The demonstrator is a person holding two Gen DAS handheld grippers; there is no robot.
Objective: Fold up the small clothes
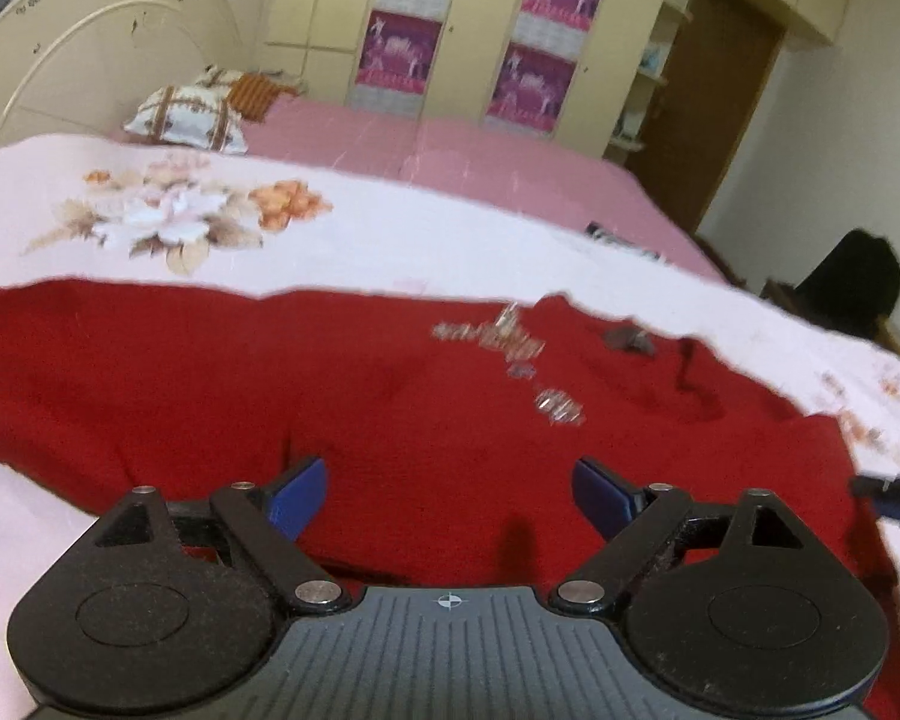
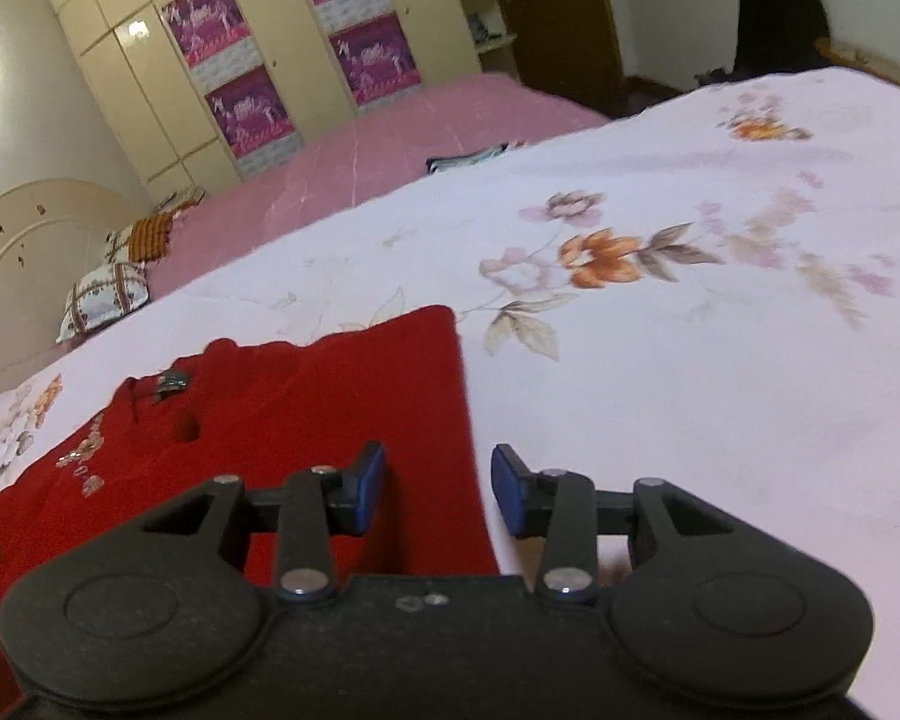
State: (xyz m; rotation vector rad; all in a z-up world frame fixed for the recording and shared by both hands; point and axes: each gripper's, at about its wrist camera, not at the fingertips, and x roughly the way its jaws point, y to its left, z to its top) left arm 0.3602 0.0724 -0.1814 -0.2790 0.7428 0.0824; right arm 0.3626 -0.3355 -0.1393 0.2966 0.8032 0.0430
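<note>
A small red garment (image 1: 270,372) with silver sequin decoration (image 1: 510,342) lies flat on a pale floral bedsheet (image 1: 390,240). My left gripper (image 1: 450,495) is open and empty, hovering just above the garment's near part. In the right wrist view the garment (image 2: 306,396) lies at lower left, its straight right edge running toward me. My right gripper (image 2: 438,492) is open and empty, its fingers straddling that edge. The other gripper's tip shows at the right edge of the left wrist view (image 1: 894,492).
The floral sheet (image 2: 690,360) spreads wide to the right. A pink bedspread (image 1: 450,150) lies beyond, with patterned pillows (image 1: 192,114) by a cream headboard (image 1: 90,60). Wardrobe doors (image 1: 468,30) and a brown door (image 1: 714,114) stand behind. A dark object (image 1: 858,276) sits past the bed's right side.
</note>
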